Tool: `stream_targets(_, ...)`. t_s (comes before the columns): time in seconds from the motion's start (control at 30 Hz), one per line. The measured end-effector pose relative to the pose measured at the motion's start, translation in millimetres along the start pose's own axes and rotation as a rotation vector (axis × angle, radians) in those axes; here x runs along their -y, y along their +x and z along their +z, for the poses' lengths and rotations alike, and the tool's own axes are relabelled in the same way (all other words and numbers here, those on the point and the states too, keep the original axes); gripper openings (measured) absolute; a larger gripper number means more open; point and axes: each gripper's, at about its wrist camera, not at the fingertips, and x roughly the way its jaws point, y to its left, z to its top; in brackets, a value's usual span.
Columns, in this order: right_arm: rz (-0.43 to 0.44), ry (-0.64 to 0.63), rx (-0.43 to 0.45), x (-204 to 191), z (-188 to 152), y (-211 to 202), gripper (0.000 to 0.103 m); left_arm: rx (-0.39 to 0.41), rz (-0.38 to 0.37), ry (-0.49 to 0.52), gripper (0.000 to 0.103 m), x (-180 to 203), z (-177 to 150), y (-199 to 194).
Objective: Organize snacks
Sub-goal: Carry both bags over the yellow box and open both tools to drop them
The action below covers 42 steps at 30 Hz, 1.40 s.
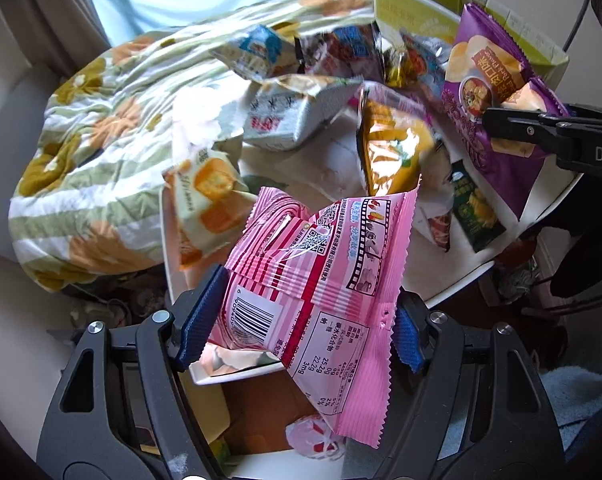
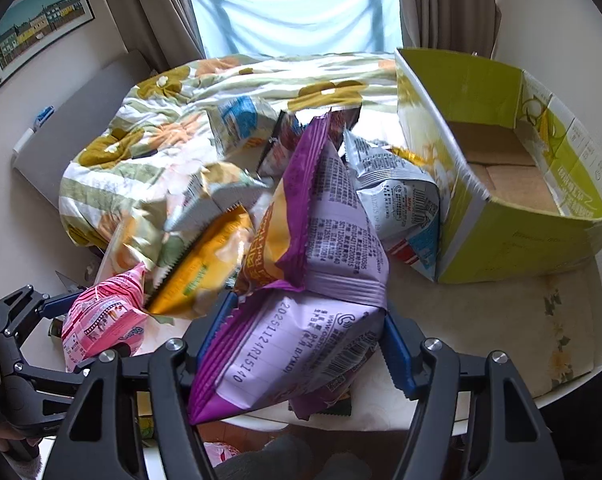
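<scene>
- A pink snack bag [image 1: 313, 280] sits clamped between the blue pads [image 1: 199, 316] of the left claw [image 1: 301, 324], held clear of the table [image 1: 441, 280] with its barcode side facing the camera.
- A purple chip bag [image 2: 301, 320] is gripped the same way in the right claw [image 2: 305, 344], its lower end squeezed between the pads and its upper end rising ahead of the fingers.
- In the left view, the right claw shows as a black arm at the far right, pinching the purple bag's edge; in the right view, the left claw appears low on the left with the pink bag.
- Beyond both claws lies a loose pile of snacks: a yellow bag [image 1: 393, 152] just past the pink one, a white-and-orange packet [image 1: 209, 200] to its left, a small green packet [image 1: 475, 208] to the right, and a silver-blue bag [image 2: 401, 208] behind the purple one.
- An open, yellow-green cardboard box [image 2: 501, 232] stands ahead and right of the right claw; it looks empty, though its near corner is hidden.
- A flowered quilt [image 1: 101, 140] lies bunched beyond the pile, against a curtained window [image 2: 301, 8].
- Below the left claw, another pink pack [image 1: 313, 436] lies low, partly hidden.
</scene>
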Motion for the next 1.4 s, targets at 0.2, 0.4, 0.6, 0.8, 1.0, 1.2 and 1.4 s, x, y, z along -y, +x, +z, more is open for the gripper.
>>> stream_targets(0.2, 0.016, 0.003, 0.043, -7, 10, -30, 0.064, 0.093, -0.012, 0.010, 0.072, 2, 20, -38)
stream_targets(0.4, 0.042, 0.002, 0.113, -1, 26, -63, 0.064, 0.163, -0.022, 0.002, 0.072, 10, 59, -61)
stream_targets(0.6, 0.036, 0.010, 0.176, 36, 56, -86, 0.064, 0.231, 0.003, 0.011, 0.072, 40, 114, -70)
stream_targets(0.8, 0.029, -0.014, 0.204, 95, 97, -92, 0.064, 0.291, 0.034, -0.008, 0.072, 89, 193, -66)
stream_targets(1.0, 0.038, -0.010, 0.204, 162, 136, -83, 0.064, 0.302, 0.010, -0.025, 0.072, 145, 277, -42)
stream_targets(1.2, 0.059, 0.013, 0.166, 229, 170, -61, 0.064, 0.241, -0.018, -0.050, 0.072, 192, 348, 7)
stream_targets(1.4, 0.070, 0.054, 0.115, 272, 188, -37, 0.064, 0.150, -0.043, -0.053, 0.072, 218, 396, 64)
